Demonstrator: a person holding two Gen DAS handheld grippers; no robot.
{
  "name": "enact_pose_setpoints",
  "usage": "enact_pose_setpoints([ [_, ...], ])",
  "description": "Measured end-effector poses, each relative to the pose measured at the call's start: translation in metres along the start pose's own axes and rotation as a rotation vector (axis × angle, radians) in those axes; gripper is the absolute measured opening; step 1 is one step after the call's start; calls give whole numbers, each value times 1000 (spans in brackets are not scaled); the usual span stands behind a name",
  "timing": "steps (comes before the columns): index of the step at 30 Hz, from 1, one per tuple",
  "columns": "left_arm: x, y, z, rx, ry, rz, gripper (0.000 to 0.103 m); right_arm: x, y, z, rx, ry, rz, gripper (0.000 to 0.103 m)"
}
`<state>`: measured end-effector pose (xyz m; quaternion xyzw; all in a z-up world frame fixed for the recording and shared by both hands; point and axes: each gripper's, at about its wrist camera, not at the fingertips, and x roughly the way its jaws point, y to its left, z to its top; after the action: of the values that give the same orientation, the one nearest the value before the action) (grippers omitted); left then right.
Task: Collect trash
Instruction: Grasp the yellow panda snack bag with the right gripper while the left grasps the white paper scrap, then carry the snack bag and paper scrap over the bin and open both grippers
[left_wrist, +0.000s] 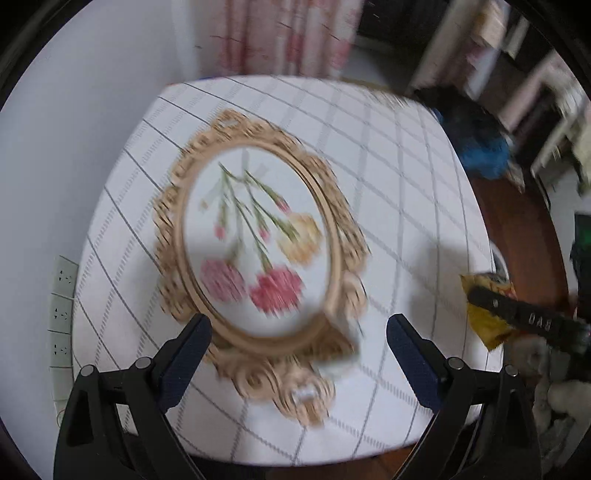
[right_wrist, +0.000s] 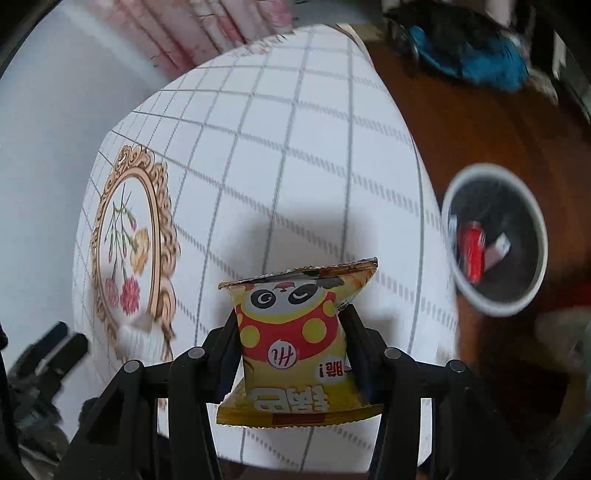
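A yellow snack packet (right_wrist: 295, 343) sits pinched between the closed fingers of the right gripper (right_wrist: 291, 325), held above the checked tablecloth (right_wrist: 295, 155) near a white bin (right_wrist: 495, 240) on the brown floor, while the left gripper (left_wrist: 299, 336) hangs spread wide and empty over a blurred embroidered frame (left_wrist: 255, 251).

The left tool (left_wrist: 298, 334) is showing black linkage arms, silver rivets and dark navy finger pads (left_wrist: 184, 354); the right tool (right_wrist: 290, 334) is showing matching black arms with round rivets.
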<state>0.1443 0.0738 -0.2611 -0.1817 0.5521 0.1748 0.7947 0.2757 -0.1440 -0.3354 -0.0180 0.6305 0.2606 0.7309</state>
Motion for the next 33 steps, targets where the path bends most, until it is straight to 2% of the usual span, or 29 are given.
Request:
enact_pose_setpoints([
  [5, 31, -26, -17, 87, 44, -1, 95, 14, -8, -21, 37, 9, -13, 54],
  [6, 35, -29, -18, 97, 45, 3, 95, 17, -8, -22, 37, 20, -18, 56],
  [7, 41, -32, -17, 105, 48, 7, 93, 19, -6, -24, 26, 23, -12, 63],
  [8, 44, -34, -18, 109, 50, 12, 79, 19, -5, -24, 17, 21, -16, 76],
  [10, 51, -35, -15, 108, 55, 23, 62, 17, -2, -26, 4, 23, -25, 78],
  [12, 54, -35, -15, 105, 52, 24, 54, 16, 1, -25, -7, 27, -35, 78],
  [13, 55, -35, -15, 103, 49, 25, 41, 15, 2, -25, -11, 25, -40, 78],
  [15, 55, -34, -14, 97, 41, 17, 40, 15, 3, -26, -19, 25, -44, 78],
  [17, 52, -35, -16, 100, 31, 9, 20, 15, 5, -26, -26, 18, -52, 78],
  [18, 51, -34, -17, 96, 29, 11, 20, 15, 7, -26, -31, 14, -55, 78],
  [19, 50, -33, -19, 97, 24, 17, 20, 15, 9, -26, -38, 10, -59, 76],
  [20, 49, -33, -20, 101, 18, 22, 20, 14, 11, -26, -44, 2, -61, 66],
  [21, 48, -32, -22, 100, 15, 26, 20, 14, 12, -26, -54, -1, -68, 61],
  [22, 48, -32, -23, 100, 14, 28, 19, 15, 15, -26, -66, -1, -84, 49],
  [26, 44, -28, -27, 91, 4, 40, 15, 14, 20, -27, -93, -12, -93, 48],
  [27, 42, -27, -27, 88, 1, 42, 12, 13, 21, -28, -98, -16, -93, 47],
  [28, 40, -26, -28, 84, -1, 37, 4, 12, 22, -28, -100, -20, -93, 47],
  [33, 24, -27, -25, 79, -37, 38, 4, 0, 24, -28, -92, -53, -65, 47],
])
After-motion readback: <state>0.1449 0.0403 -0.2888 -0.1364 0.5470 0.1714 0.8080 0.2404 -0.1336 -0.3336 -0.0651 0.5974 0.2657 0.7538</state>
